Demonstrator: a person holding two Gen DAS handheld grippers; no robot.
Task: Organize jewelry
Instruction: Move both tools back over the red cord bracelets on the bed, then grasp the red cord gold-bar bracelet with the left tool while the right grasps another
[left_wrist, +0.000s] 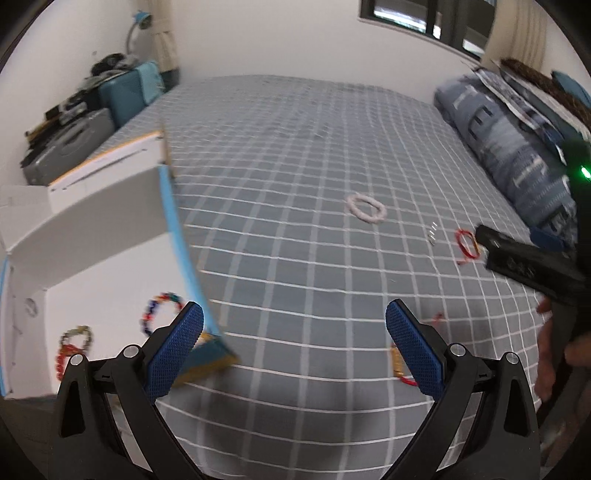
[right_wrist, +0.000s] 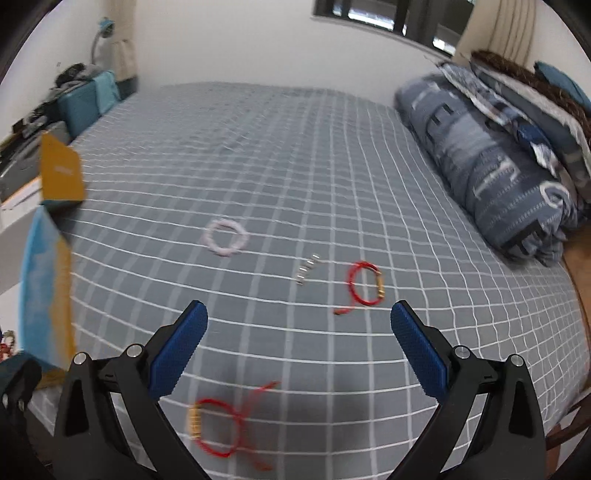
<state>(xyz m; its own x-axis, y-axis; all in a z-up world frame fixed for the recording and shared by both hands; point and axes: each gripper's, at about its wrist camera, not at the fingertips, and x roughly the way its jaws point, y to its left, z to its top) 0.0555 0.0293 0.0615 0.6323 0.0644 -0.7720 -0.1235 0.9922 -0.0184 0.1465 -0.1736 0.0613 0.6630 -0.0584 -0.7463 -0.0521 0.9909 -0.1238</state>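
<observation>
Bed (right_wrist: 295, 155) with grey grid sheet: pink bracelet (right_wrist: 225, 237) centre, silver piece (right_wrist: 307, 268) and red bracelet (right_wrist: 364, 283) at 3 o'clock, another red bracelet (right_wrist: 218, 428) at 6, box (left_wrist: 92, 229) at 9, folded quilt (right_wrist: 491, 166) at 2.

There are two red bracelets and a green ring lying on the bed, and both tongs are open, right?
Almost. The ring is pale pink, not green, as the right wrist view shows. Two red bracelets do lie on the bed, and both the right tongs and left tongs are open.
</observation>
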